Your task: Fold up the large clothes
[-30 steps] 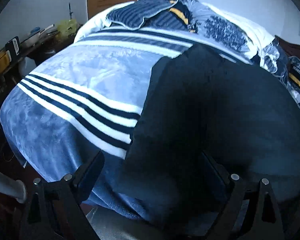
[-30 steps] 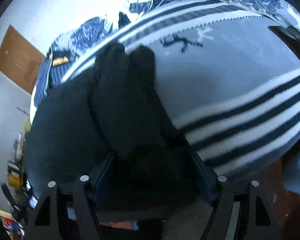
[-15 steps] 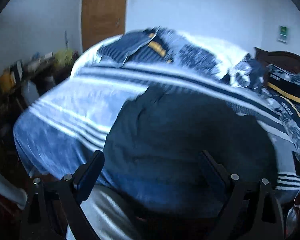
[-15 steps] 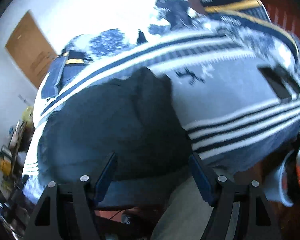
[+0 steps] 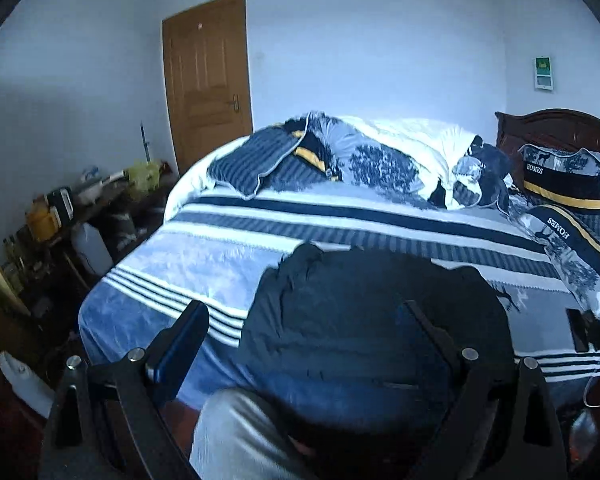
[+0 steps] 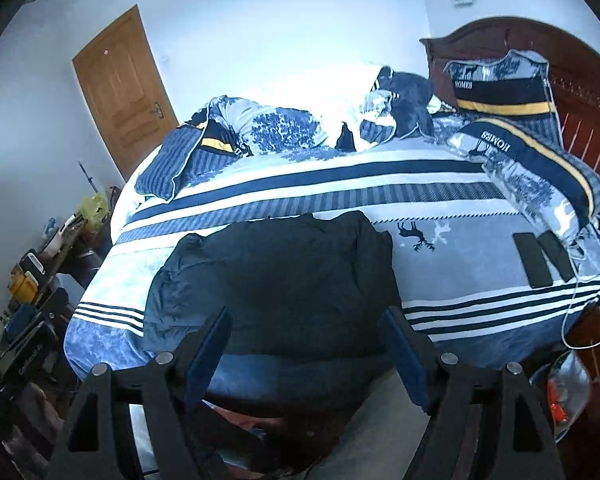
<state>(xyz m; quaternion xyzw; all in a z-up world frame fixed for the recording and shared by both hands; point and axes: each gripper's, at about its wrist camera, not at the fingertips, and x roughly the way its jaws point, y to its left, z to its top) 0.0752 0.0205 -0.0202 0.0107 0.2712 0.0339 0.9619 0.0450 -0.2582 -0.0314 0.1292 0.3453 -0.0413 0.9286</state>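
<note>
Left wrist view: the left gripper (image 5: pixel 304 344) is spread, gripping nothing. The garment (image 5: pixel 364 320) lies ahead of the tips, flat on the bed (image 5: pixel 204 264), near its front edge.

Right wrist view: the right gripper (image 6: pixel 306 340) is spread and empty. The garment (image 6: pixel 272 280) lies ahead as a compact dark block; folding appears largely done, release complete. No containers discernible.

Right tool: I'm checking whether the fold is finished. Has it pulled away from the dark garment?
Yes. The right tool has backed up off the dark garment, open and empty; the wooden door now shows.
</note>
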